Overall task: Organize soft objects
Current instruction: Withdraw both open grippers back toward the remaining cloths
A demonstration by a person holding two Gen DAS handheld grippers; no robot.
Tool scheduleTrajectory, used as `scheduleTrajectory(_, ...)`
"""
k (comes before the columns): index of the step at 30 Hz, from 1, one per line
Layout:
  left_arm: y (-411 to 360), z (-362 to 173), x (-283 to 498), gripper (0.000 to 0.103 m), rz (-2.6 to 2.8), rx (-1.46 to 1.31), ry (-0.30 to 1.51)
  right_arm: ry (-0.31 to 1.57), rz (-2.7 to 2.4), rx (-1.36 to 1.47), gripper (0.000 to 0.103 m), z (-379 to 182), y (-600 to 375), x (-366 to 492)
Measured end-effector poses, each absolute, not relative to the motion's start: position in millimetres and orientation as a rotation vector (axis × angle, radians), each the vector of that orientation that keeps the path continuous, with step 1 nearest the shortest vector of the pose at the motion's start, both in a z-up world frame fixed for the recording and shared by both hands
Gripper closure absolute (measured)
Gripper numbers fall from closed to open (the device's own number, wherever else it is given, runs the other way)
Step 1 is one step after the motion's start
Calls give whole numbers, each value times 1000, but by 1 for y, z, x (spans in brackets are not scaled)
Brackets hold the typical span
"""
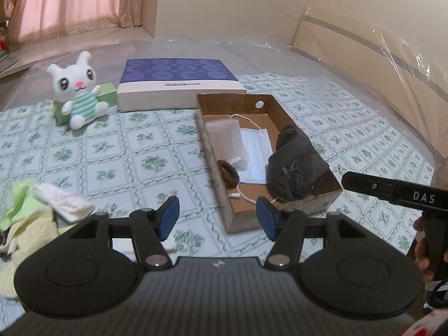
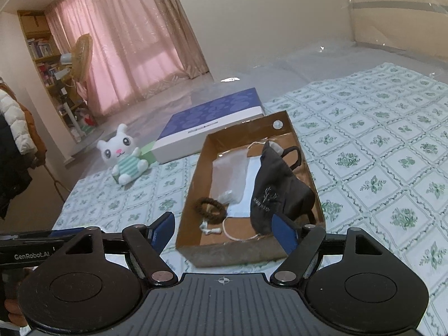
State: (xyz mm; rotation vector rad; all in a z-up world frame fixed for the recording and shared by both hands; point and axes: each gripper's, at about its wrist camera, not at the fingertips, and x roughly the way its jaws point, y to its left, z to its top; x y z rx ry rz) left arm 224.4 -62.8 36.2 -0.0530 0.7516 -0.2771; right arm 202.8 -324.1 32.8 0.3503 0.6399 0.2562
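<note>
Ahead of me pink curtains [image 2: 131, 42] glowed with daylight over a pale glossy floor [image 2: 168, 92]. A wooden bookshelf [image 2: 42, 47] packed with books stood in the left corner, a standing fan [image 2: 81, 53] beside it. Cream walls [image 1: 252, 2] enclosed the room, and the bed [image 2: 378, 154] wore a green-flowered checked sheet under clear plastic.

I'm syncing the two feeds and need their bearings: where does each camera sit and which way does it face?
Left wrist: on the left gripper, low over the bed, facing the cardboard box and plush bunny; its open fingers and the right gripper's arm show.
Right wrist: on the right gripper, facing the cardboard box and the curtains; its open fingers and the left gripper show.
Shared: box, dark fabric, bunny, purple box.
</note>
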Motion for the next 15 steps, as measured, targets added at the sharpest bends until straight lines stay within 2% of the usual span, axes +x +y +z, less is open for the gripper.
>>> scheduleTrajectory(7, -40, 37, 192, 44, -219, -57, 759, 631, 260, 326, 26, 36, -312, 179)
scheduleTrajectory(9, -33, 37, 184, 40, -200, -66, 759, 632, 274, 332, 26, 35, -308, 172)
scheduleTrajectory(15, -14, 38, 158, 36, -150, -64, 743, 640, 314, 341, 20, 32, -292, 157)
